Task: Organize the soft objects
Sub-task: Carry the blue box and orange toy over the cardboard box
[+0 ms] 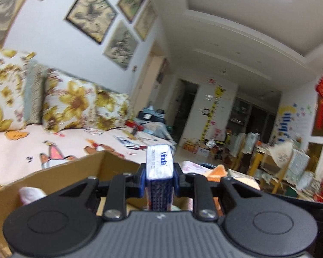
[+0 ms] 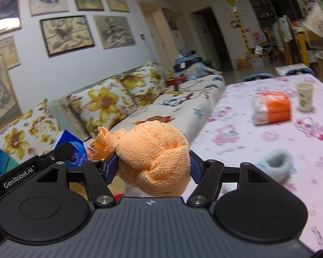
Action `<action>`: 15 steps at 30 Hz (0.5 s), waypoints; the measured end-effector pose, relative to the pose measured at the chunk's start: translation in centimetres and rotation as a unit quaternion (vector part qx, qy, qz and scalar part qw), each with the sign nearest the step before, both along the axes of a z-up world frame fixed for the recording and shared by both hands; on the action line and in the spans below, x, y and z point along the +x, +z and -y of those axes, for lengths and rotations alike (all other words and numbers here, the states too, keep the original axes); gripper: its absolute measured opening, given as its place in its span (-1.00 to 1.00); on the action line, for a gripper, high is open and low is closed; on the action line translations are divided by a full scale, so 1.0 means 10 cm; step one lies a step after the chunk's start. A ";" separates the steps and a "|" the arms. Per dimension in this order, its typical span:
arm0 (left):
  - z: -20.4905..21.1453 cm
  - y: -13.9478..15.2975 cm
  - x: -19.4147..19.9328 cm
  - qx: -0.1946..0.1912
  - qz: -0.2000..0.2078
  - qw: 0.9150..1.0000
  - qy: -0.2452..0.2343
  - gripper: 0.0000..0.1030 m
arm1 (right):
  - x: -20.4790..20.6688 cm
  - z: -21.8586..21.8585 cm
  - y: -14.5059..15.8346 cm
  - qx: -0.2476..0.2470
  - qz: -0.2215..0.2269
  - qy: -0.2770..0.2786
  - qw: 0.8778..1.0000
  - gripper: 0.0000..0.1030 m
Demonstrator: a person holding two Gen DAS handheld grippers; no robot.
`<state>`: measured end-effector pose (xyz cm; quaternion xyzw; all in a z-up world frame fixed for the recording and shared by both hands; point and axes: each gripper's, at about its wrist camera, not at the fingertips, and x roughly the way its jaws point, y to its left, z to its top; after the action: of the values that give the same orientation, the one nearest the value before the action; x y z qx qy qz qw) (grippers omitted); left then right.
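My left gripper (image 1: pixel 159 175) fingers pinch a Vinda tissue pack (image 1: pixel 159 162) above the cardboard box (image 1: pixel 109 165). Right gripper (image 2: pixel 154 167) fingers, spread wide, clamp the orange knitted cloth (image 2: pixel 152 157), raised left of the worktop (image 2: pixel 236 133).

"Vinda" stood in blue letters on the white end of the tissue pack (image 1: pixel 159 163); smaller print beside it was too blurred to read. "GenRobot.AI" stood in white on the black body of the left gripper (image 2: pixel 60 152), at nine o'clock in the right wrist view. Wall stickers and red hangings were unreadable.
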<state>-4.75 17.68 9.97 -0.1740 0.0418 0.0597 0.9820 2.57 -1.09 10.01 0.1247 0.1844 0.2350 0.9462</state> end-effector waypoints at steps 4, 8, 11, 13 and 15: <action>-0.16 -0.03 -0.01 -0.010 -0.007 0.999 0.031 -0.57 | 0.12 -0.21 0.01 -0.014 0.001 0.017 1.000 0.60; -0.29 -0.06 0.02 -0.018 -0.016 0.998 0.050 -0.57 | 0.21 -0.38 -0.01 -0.027 -0.002 0.028 0.999 0.61; -0.35 -0.06 0.05 -0.022 -0.020 0.998 0.059 -0.57 | 0.25 -0.47 -0.04 -0.031 -0.011 0.032 0.999 0.62; -0.41 -0.07 0.07 -0.030 -0.023 0.997 0.060 -0.57 | 0.26 -0.52 -0.06 -0.036 -0.016 0.037 0.999 0.64; -0.44 -0.08 0.07 -0.042 -0.027 0.997 0.059 -0.57 | 0.29 -0.56 -0.09 -0.044 -0.022 0.044 0.998 0.67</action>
<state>-4.10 22.12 9.17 -0.2151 0.0609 0.1204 0.9672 5.44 4.55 9.12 0.0801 0.2207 0.2649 0.9352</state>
